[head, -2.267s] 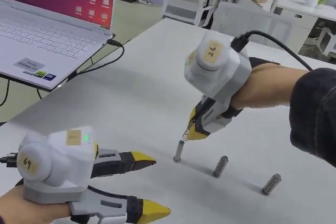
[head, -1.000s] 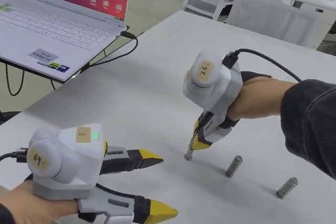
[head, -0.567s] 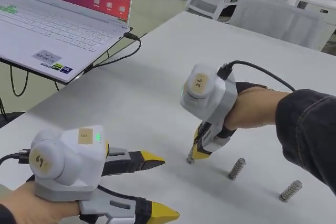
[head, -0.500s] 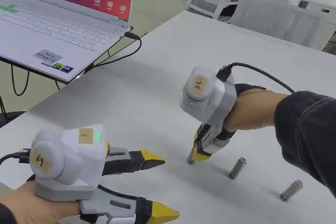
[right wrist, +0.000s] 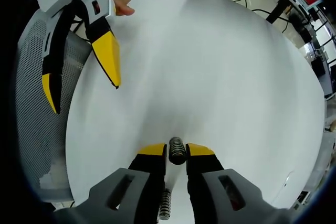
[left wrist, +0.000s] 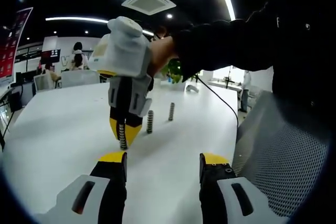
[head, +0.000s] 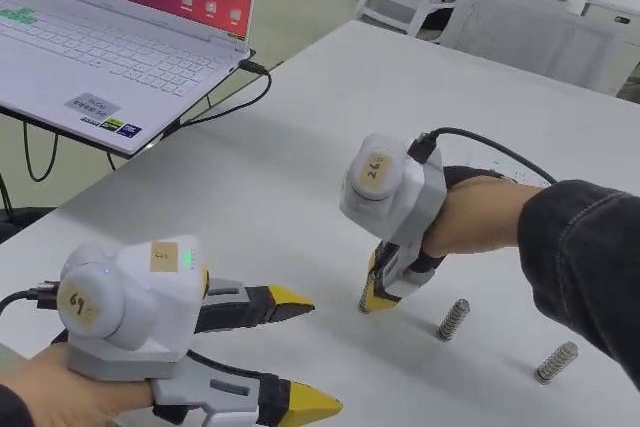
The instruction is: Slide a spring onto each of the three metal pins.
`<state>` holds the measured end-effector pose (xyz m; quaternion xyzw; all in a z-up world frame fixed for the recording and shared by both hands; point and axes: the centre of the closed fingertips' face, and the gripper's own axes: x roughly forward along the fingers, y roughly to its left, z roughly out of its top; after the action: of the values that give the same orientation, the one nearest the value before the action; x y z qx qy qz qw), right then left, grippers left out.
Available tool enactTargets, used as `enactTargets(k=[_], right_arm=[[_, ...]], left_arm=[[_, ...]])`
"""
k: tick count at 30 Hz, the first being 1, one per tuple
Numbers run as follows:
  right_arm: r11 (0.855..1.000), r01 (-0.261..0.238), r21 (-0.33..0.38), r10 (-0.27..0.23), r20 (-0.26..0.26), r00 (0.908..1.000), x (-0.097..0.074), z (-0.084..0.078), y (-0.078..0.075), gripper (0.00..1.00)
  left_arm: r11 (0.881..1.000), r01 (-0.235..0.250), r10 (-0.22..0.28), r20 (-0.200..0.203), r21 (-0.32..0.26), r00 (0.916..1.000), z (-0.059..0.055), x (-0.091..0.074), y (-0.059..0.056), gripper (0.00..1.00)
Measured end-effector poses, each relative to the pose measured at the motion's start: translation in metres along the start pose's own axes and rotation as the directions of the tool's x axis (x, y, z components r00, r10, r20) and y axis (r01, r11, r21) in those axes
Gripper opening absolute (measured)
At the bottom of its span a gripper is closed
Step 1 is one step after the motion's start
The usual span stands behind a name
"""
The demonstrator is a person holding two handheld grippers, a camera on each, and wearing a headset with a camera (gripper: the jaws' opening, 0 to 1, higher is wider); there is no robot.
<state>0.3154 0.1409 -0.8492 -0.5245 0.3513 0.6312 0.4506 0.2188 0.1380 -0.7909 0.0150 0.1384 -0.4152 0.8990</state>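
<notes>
On the white table [head: 300, 147] my right gripper [head: 375, 297] points steeply down, shut on a small metal spring [head: 366, 292] whose lower end reaches the tabletop; the pin under it is hidden. In the right gripper view the spring [right wrist: 177, 150] sits end-on between the yellow fingertips [right wrist: 152, 149]. Two more springs [head: 452, 319] [head: 556, 362] stand slanted on pins to the right. My left gripper [head: 300, 355] rests low at the near left, open and holding nothing. From the left gripper view, the right gripper [left wrist: 123, 129] holds its spring [left wrist: 122, 136] in front of the other two springs [left wrist: 149, 121].
An open laptop [head: 130, 37] sits on a stand at the far left, its black cable [head: 215, 107] running to the table's edge. Grey chairs [head: 530, 37] stand beyond the table's far end. A mesh chair [left wrist: 283, 150] is to the right of the left gripper.
My right gripper has come down, lowering the spring over the leftmost pin until it reaches the table. The left gripper has stayed put, open.
</notes>
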Motion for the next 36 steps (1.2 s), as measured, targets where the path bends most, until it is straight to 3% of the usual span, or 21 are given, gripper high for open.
enactTargets(k=[14, 25, 36], right_arm=[[0.998, 0.009, 0.059, -0.011, 0.031, 0.9995, -0.008, -0.014, -0.004, 0.28], [0.996, 0.013, 0.091, -0.017, 0.045, 0.9988, -0.014, -0.026, 0.005, 0.27], [0.991, 0.019, 0.132, -0.033, 0.107, 0.9937, -0.029, -0.026, 0.020, 0.29]], left_arm=[[1.000, 0.004, -0.004, -0.001, 0.002, 1.0000, 0.002, 0.002, 0.001, 0.51], [1.000, 0.001, -0.001, -0.001, 0.006, 1.0000, 0.004, 0.002, 0.003, 0.51], [1.000, 0.001, -0.001, -0.006, 0.013, 1.0000, 0.006, 0.001, 0.002, 0.52]])
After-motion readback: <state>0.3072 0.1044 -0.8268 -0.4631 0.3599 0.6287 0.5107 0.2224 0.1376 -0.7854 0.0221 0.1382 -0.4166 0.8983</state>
